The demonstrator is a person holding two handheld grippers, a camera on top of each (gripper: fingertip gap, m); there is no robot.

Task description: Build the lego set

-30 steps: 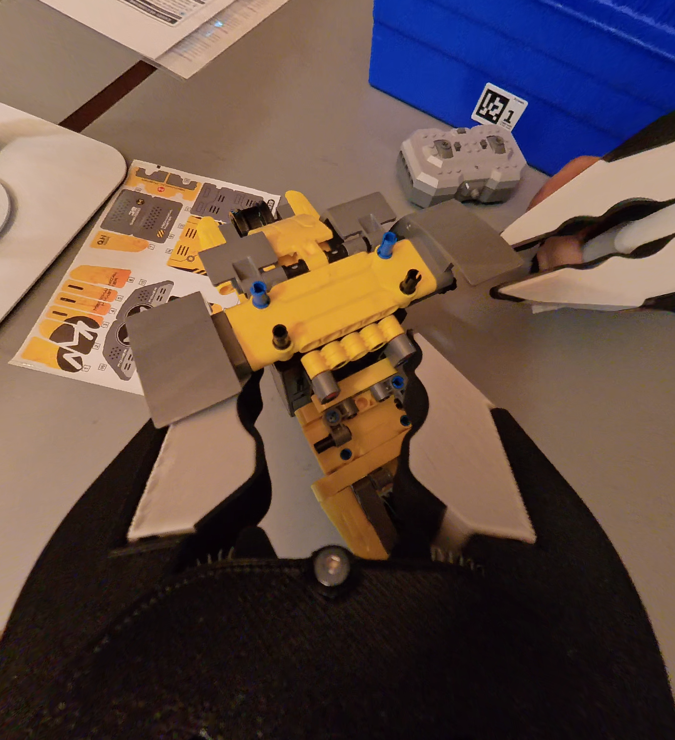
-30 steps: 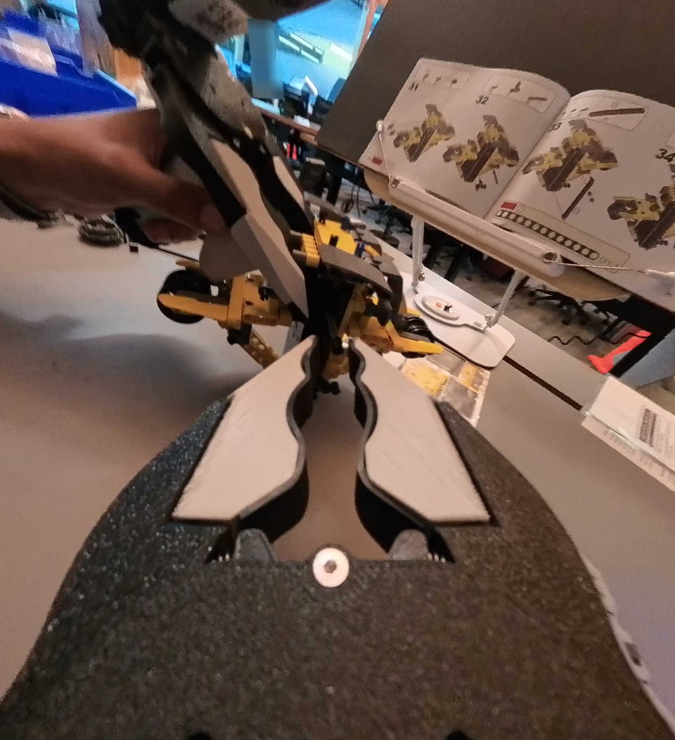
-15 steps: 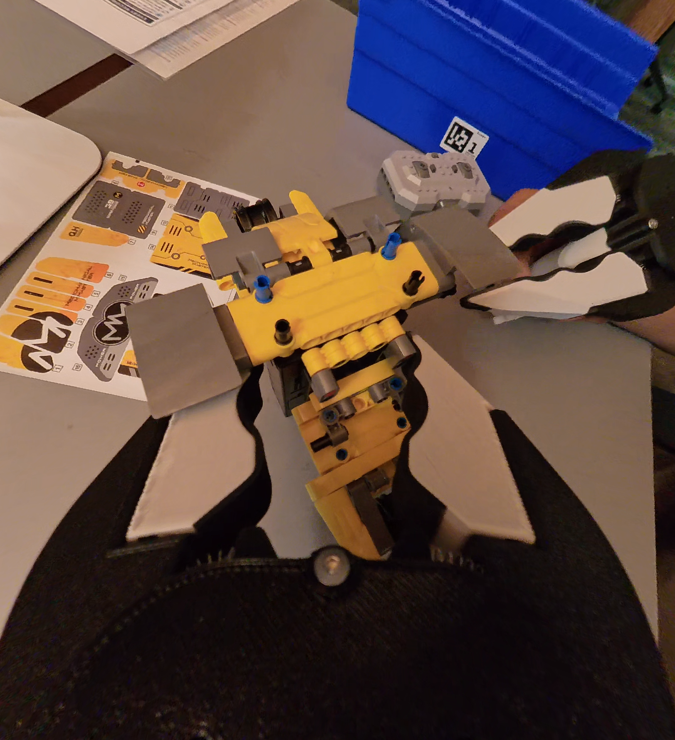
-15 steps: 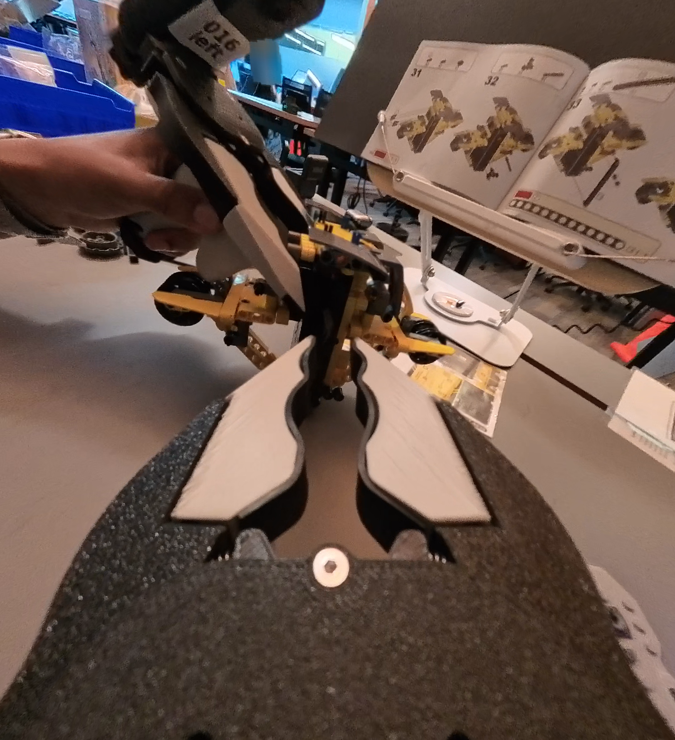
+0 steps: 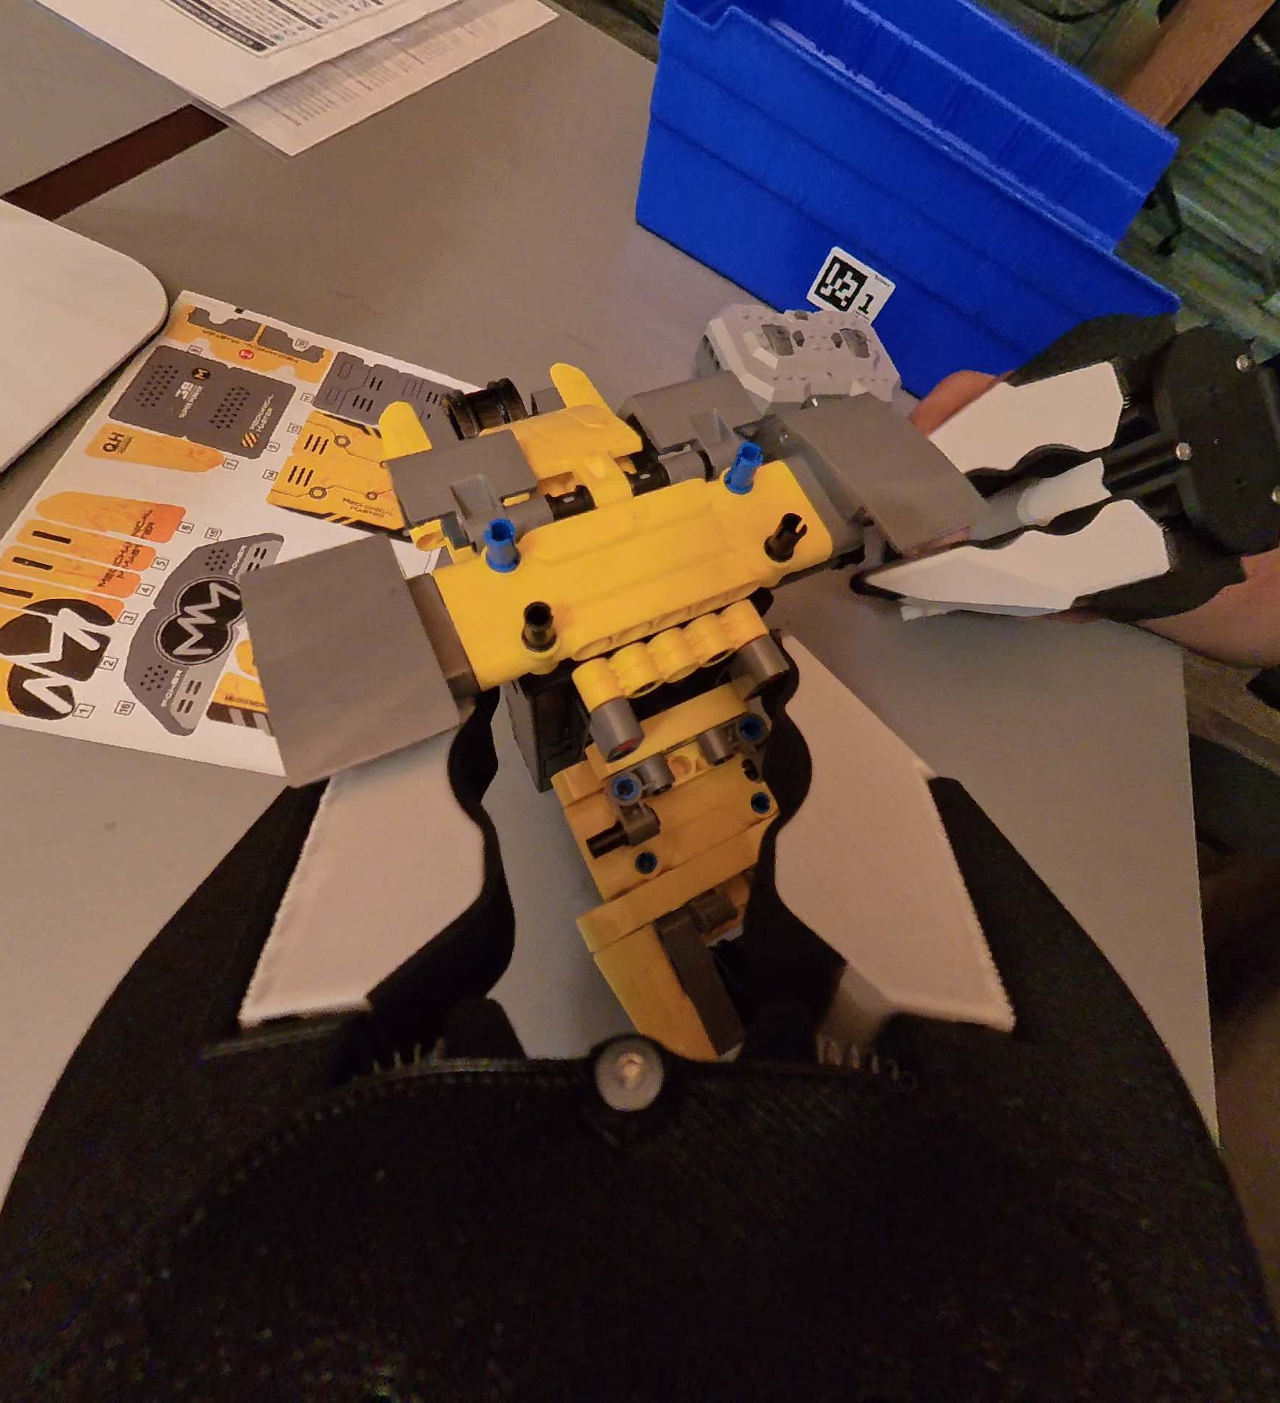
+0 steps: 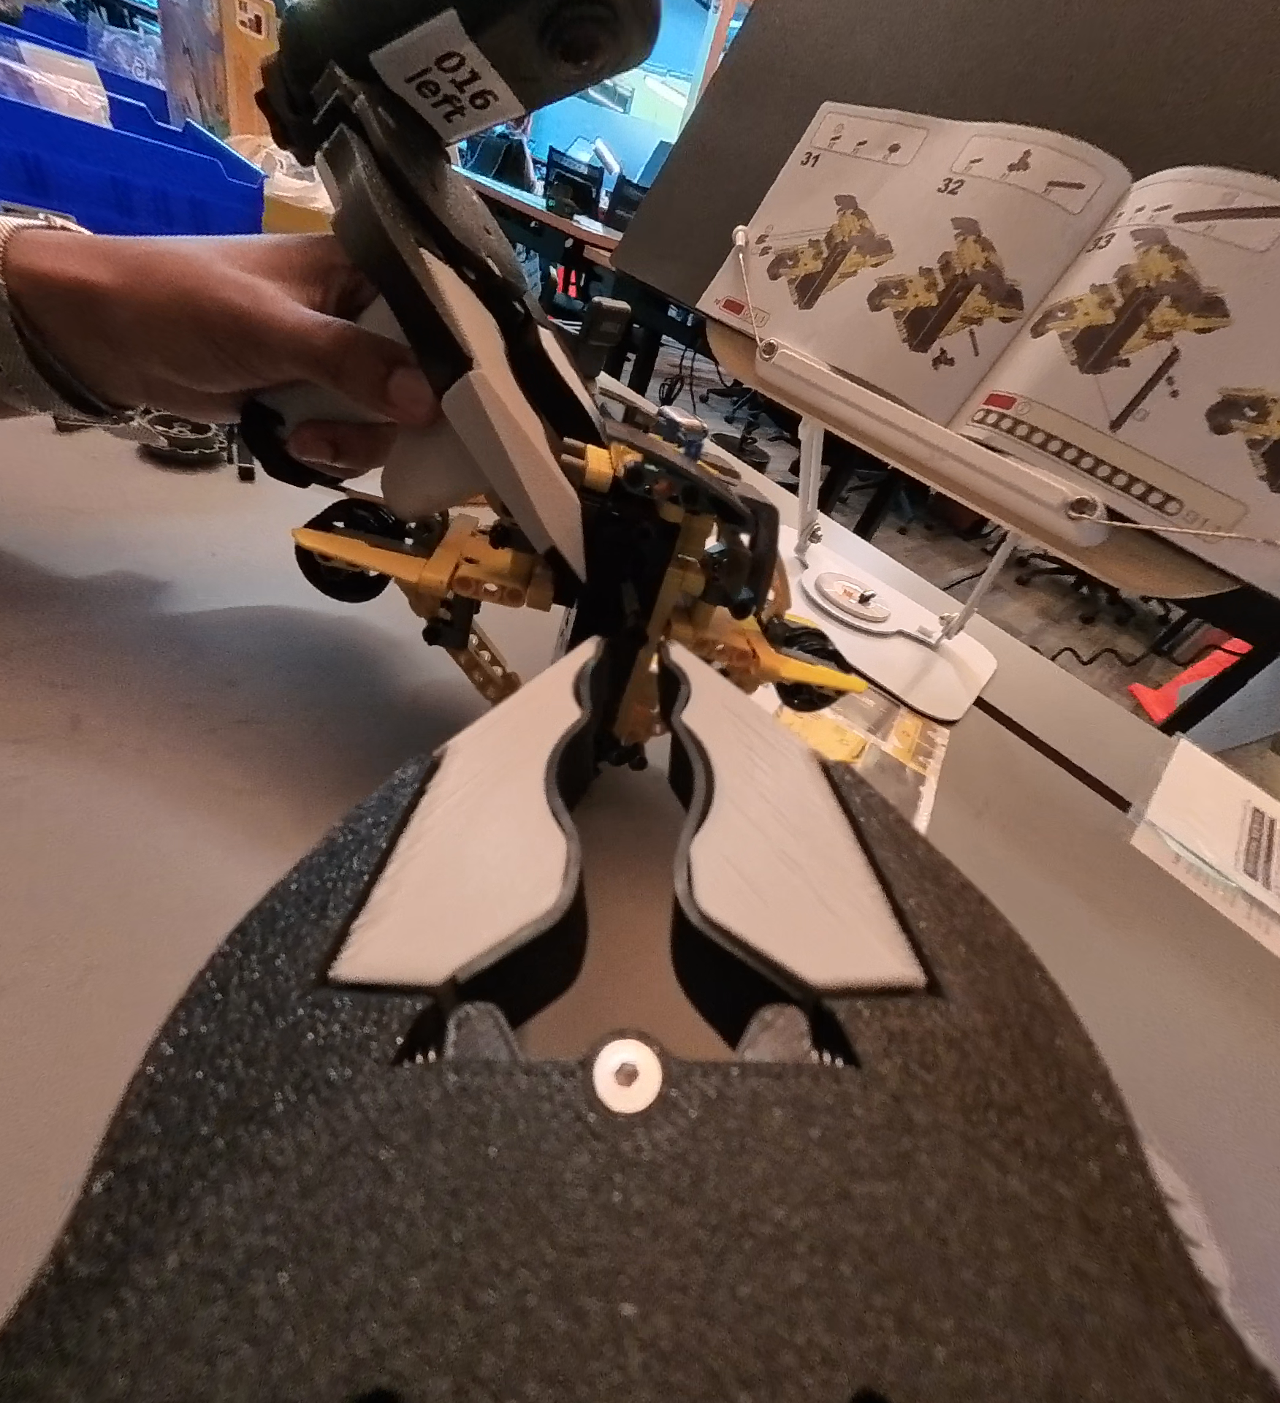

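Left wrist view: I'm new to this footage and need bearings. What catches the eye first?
A yellow and grey brick-built vehicle model fills the centre, its tail clamped in the left tool, while the right tool pinches its grey side panel. Behind sits a blue bin; an orange sticker sheet lies left on the grey table.
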